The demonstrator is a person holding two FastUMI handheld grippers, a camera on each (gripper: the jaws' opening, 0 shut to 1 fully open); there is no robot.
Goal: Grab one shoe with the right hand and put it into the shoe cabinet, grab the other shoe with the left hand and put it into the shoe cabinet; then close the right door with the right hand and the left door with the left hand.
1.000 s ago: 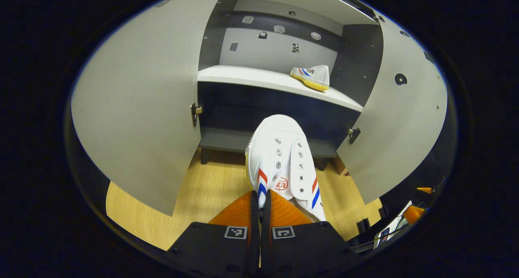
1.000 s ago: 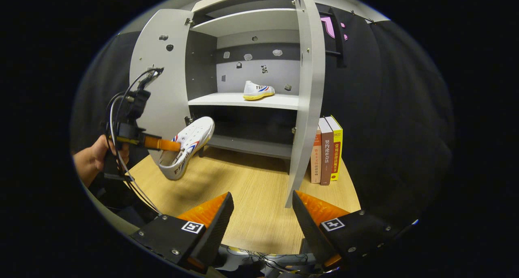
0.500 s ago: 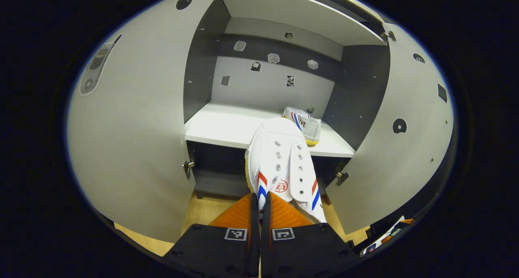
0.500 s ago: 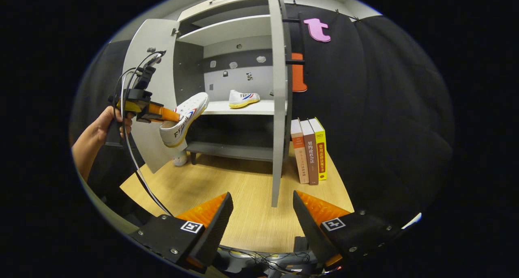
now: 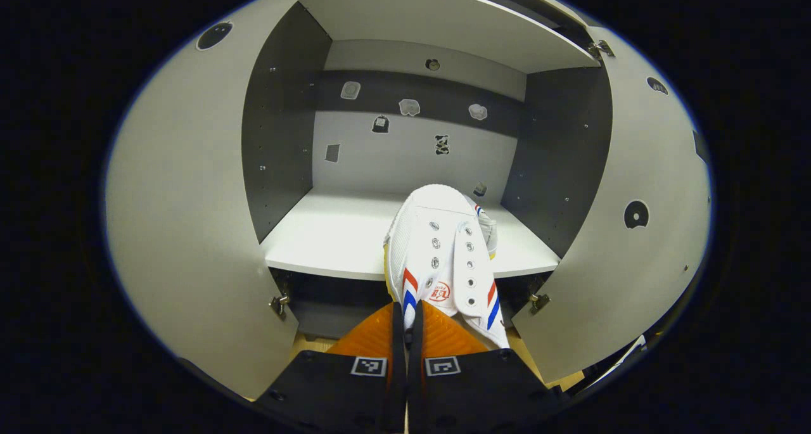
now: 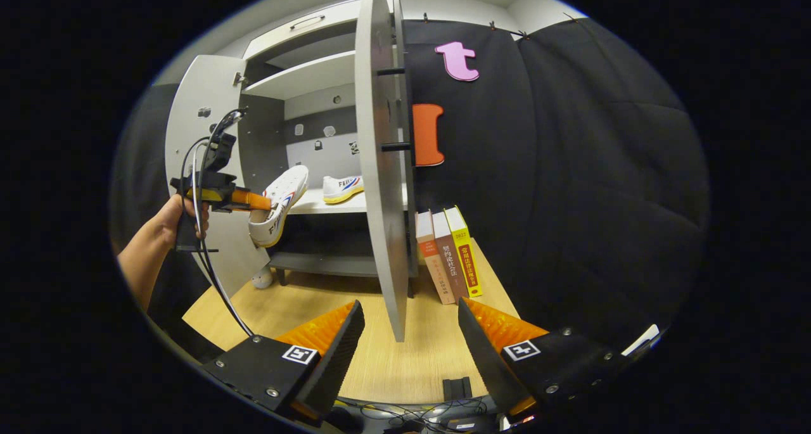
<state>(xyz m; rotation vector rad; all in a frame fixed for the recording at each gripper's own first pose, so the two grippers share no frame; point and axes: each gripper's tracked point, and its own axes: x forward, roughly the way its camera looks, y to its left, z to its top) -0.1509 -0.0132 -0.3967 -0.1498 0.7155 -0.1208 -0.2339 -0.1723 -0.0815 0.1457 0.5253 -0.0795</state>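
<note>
I have carried the white shoe up and forward since the last frame; its toe now hangs over the middle shelf at frame centre. My left gripper is clenched on its heel. The other shoe sits on that shelf, left of centre. My right gripper hangs released, low in frame, beside the right door.

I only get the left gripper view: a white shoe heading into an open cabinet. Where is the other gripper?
Observer: The right gripper hangs open and empty, back from the cabinet, above the wooden table.
Operator: Anything beside the cabinet?
Observer: Three books stand upright on the table past the right door.
Operator: How is my shoe tilted?
Observer: From the side, the held shoe points toe up at the front edge of the middle shelf; the left gripper pinches its heel end.
</note>
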